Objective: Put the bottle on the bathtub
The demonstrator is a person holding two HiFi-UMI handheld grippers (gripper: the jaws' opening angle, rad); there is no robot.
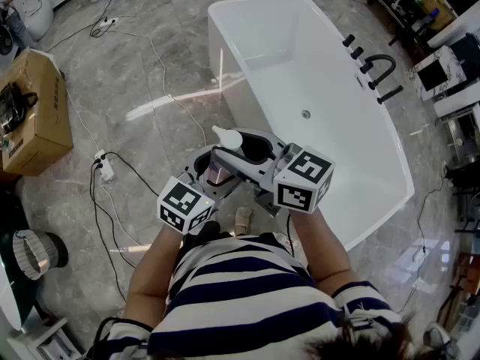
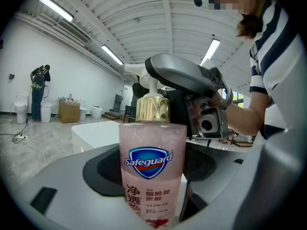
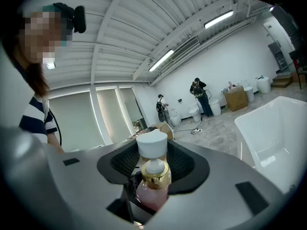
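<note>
Passing the soap bottle (image 1: 219, 172) from one side to the other looks like the step in hand. It stands upright in mid-air between both tools, close to the person's chest and short of the bathtub (image 1: 215, 43). The right tongs (image 1: 251, 156) are clenched on its pink body below the gold collar. The left tongs (image 1: 212, 177) are spread wide around it, with a sliver of light showing beside the label, so I judge them released.

The next move calls for the left tongs to back clear. The right would then carry the bottle to the tub's rim and set it down flat. The rim looks narrow and glossy, so the broader ledge by the black faucet (image 1: 379, 77) seems the safer spot.

Around the tub are a grey marble-look floor (image 1: 150, 73), loose cables (image 1: 112, 172) and a cardboard box (image 1: 34, 111), under a white ribbed ceiling with strip lights.
</note>
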